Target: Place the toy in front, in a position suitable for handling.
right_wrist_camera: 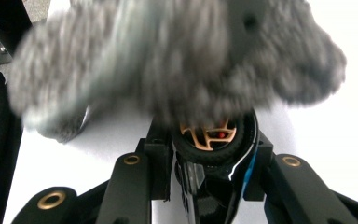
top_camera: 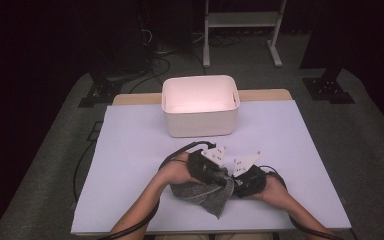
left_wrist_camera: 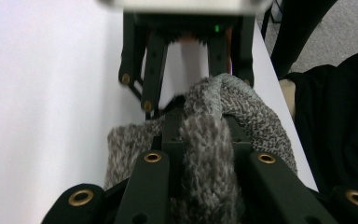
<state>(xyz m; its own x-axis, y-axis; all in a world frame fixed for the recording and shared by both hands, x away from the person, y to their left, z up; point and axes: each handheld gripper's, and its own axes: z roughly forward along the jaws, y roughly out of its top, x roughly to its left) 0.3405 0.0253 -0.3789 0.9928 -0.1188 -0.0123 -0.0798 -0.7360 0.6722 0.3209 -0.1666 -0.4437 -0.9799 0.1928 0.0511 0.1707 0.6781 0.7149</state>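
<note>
1. The work in hand looks like handling a grey knitted woollen cloth (top_camera: 203, 192), perhaps a hat or a sock, which both grippers hold together near the front edge of the white-covered table (top_camera: 130, 150).
2. The grasp is judged to be made. The left gripper (top_camera: 219, 176) has its black jaws drawn in on a thick fold of the knit, as the left gripper view shows, where the cloth (left_wrist_camera: 214, 140) runs up between them.
3. The right gripper (top_camera: 236, 186) meets the cloth from the other side. In the right gripper view its jaws close on a dark round object with an orange patterned face (right_wrist_camera: 209, 135), and the blurred grey knit (right_wrist_camera: 177, 60) bulges just above it. Whether the jaws also pinch the wool cannot be told.
4. What is left, as a judgement: the cloth is not yet in the white rectangular plastic bin (top_camera: 200, 106), which stands well apart at the far side of the table, and no contents can be made out in it. If the bin is the goal, carrying and release remain.
5. The cloth is a mottled grey, coarse rib knit, soft and limp. It lies bunched between the grippers, with a loose corner trailing toward the person.
</note>
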